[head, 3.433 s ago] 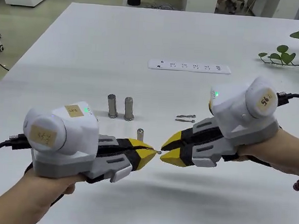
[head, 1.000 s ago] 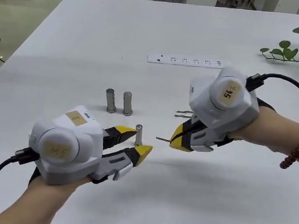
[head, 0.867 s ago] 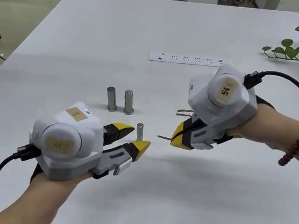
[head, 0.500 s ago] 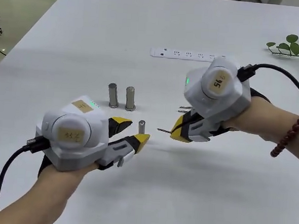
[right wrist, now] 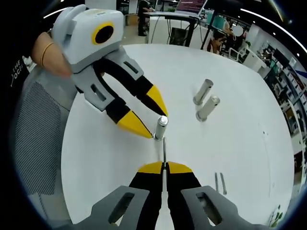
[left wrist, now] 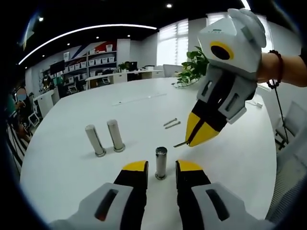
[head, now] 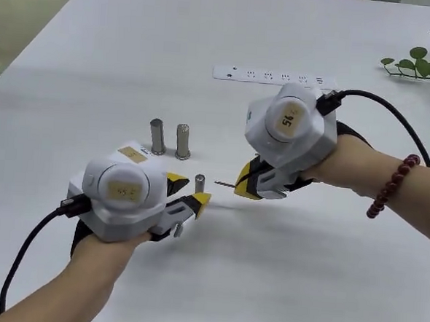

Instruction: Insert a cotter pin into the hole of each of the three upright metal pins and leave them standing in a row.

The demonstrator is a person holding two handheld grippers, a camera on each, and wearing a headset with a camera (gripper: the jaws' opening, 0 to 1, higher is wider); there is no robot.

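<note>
Three upright metal pins stand on the white table. The near pin (head: 199, 183) (left wrist: 161, 163) stands between the jaws of my left gripper (head: 188, 189) (left wrist: 161, 167), which is open; a small gap shows on each side. The two others (head: 157, 135) (head: 182, 141) stand side by side farther back. My right gripper (head: 245, 186) (right wrist: 164, 166) is shut on a thin cotter pin (head: 224, 183) (right wrist: 164, 151). The cotter pin's tip points at the near pin (right wrist: 160, 127) and stops just short of its top.
Two spare cotter pins (left wrist: 170, 123) (right wrist: 219, 183) lie on the table beyond the right gripper. A white power strip (head: 275, 77) lies farther back, and a leafy plant (head: 418, 60) trails in at the far right. Cables run from both grippers.
The left gripper has let go of the cotter pin, opened and moved its jaws around the near pin. The right gripper has carried the cotter pin left, closer to that pin.
</note>
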